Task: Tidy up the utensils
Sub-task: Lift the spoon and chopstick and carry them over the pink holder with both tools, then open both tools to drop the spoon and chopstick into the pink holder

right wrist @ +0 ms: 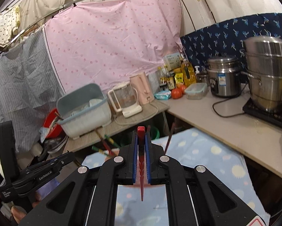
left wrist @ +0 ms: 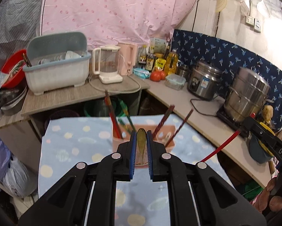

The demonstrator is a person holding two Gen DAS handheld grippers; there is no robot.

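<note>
From the left wrist view, our left gripper (left wrist: 141, 131) is clamped on a yellowish see-through spoon (left wrist: 141, 143). The spoon runs along the fingers: bowl end poking out just past the tips, handle trailing back between the blue pads (left wrist: 133, 150). Right beyond the fingertips sits the pink holder (left wrist: 141, 141) on the spotted blue cloth (left wrist: 69, 150), with dark chopsticks (left wrist: 112, 116) already leaning out of it on both sides. Off to the right of the fingers we can see the right gripper (left wrist: 242, 129) carrying a red chopstick (left wrist: 220, 146) that slants down toward the cloth.

From the right wrist view, those fingers are clenched on that red chopstick (right wrist: 141, 150). Its long axis follows the fingers too: blunt square end sticking up past the tips, thin point hanging back below the pads (right wrist: 135, 160). The holder is mostly hidden behind the fingers here.

Our guess for the step: carry both over the holder and drop them in. We'd tip each wrist until the piece hangs nearly upright, aim for a gap between the leaning sticks, and let go only once the lower end is inside the rim. One at a time is probably safer, so nothing gets knocked.
</note>
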